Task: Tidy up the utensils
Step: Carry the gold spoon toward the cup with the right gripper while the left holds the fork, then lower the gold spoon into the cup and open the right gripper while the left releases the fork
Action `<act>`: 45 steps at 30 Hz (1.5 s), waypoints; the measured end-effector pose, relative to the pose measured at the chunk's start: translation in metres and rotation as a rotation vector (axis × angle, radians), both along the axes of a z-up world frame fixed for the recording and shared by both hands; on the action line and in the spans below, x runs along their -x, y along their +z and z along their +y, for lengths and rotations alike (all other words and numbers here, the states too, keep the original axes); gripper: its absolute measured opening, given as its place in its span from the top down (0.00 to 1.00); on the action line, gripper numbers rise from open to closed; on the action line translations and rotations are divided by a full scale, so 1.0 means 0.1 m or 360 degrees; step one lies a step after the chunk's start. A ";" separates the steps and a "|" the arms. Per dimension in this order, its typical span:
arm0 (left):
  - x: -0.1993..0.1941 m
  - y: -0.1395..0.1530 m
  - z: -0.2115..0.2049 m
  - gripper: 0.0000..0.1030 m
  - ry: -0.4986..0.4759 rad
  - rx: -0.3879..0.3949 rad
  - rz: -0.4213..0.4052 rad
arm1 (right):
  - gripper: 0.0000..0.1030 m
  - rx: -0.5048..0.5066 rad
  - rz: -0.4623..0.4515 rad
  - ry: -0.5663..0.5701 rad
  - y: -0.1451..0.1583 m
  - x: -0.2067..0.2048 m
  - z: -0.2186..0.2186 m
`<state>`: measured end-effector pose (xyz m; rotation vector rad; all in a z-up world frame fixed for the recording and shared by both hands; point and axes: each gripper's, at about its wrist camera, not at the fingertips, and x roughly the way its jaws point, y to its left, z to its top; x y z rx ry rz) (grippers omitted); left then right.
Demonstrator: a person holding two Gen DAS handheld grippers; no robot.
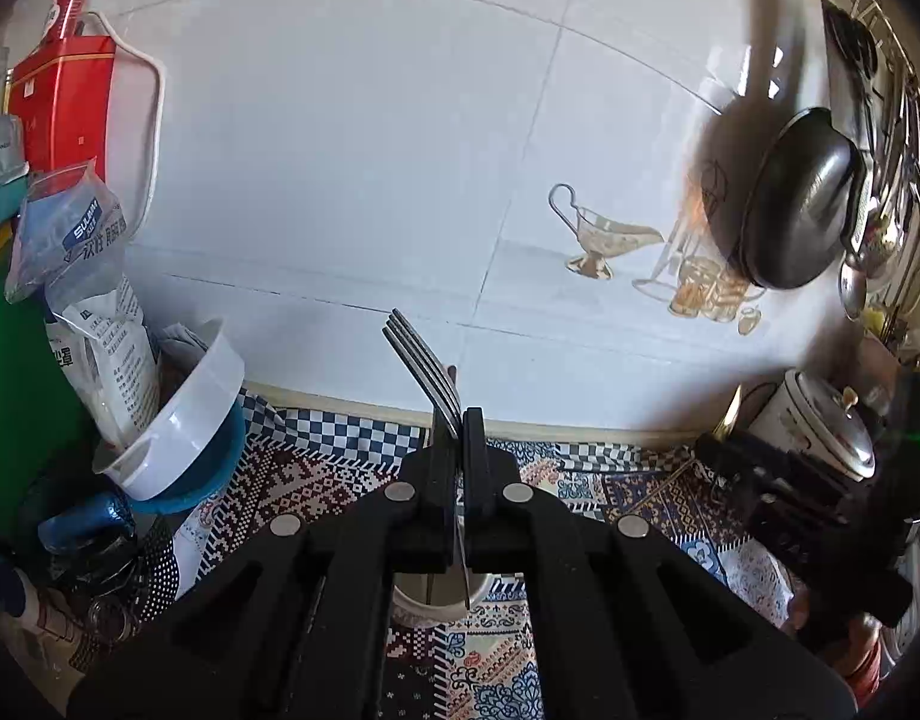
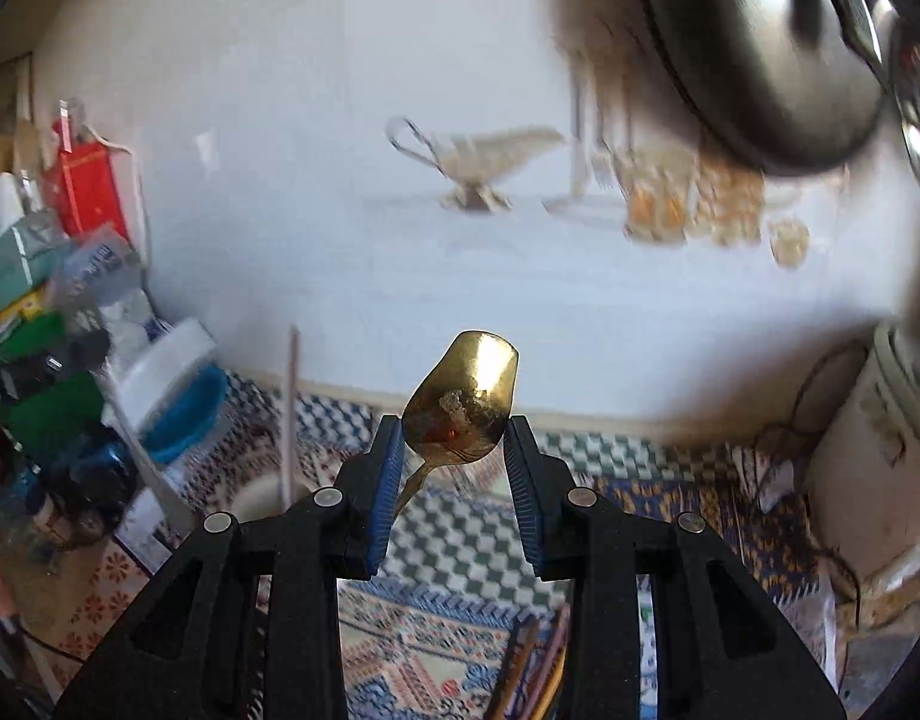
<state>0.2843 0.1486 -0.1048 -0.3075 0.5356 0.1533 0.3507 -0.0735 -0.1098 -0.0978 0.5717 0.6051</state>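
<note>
My left gripper [image 1: 458, 420] is shut on a metal fork [image 1: 426, 363], tines up, handle pointing down into a white cup [image 1: 441, 597] right below the fingers. My right gripper [image 2: 453, 426] is shut on the bowl of a gold spoon [image 2: 466, 399], held upright above the patterned cloth; its handle slants down to the left behind the left finger. In the right wrist view, a white cup [image 2: 261, 498] with a chopstick [image 2: 290, 408] stands to the left. Several more utensils [image 2: 532, 660] lie on the cloth below the right gripper.
A patterned cloth [image 1: 610, 498] covers the counter against a white tiled wall. A white bowl in a blue one [image 1: 183, 432], bags and a red tin [image 1: 63, 102] crowd the left. A black pan [image 1: 802, 204] hangs at right above a rice cooker [image 1: 820, 426].
</note>
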 end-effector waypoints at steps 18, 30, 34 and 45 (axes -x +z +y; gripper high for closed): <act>-0.49 -0.64 0.14 1.00 0.0079 -0.0038 0.0205 | 0.70 0.0125 0.0059 0.0316 -0.40 -0.13 0.91; -0.72 -1.14 0.07 1.00 -0.0019 -0.0040 0.0421 | 0.69 0.0209 0.0313 0.0404 -0.88 -0.31 1.05; -0.75 -1.21 0.08 0.99 -0.0009 -0.0031 0.0509 | 0.69 0.0211 0.0341 0.0420 -0.91 -0.32 1.03; -0.55 -0.97 -0.03 0.96 0.0043 -0.0066 0.0614 | 0.65 0.0197 0.0353 0.0449 -0.73 -0.19 0.85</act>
